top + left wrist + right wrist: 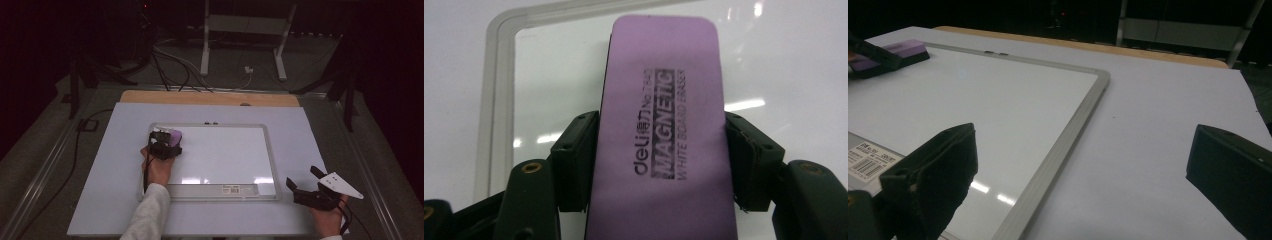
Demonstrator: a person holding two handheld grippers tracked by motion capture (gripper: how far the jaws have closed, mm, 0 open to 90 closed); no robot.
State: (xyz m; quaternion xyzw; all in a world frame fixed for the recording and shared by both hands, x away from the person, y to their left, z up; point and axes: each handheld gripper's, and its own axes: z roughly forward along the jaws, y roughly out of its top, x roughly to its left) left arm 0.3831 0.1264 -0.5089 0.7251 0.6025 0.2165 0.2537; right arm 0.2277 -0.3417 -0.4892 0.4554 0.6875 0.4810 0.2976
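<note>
step: wiping the whiteboard (220, 155), judged under way | left gripper (659, 160) clamps the purple eraser (664, 130) flat on the board's far left corner | right gripper (1083, 180) hangs wide and empty off the near right corner | next: likely a steady sweep along the board, pressure kept even

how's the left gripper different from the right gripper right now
The left gripper has the purple eraser between its jaws; the right gripper has nothing between its jaws, which stand wide apart. The left gripper sits over the whiteboard's far left corner; the right gripper rests off the board, on the table by its near right corner. Both are black, two-jawed and hand-held.
</note>
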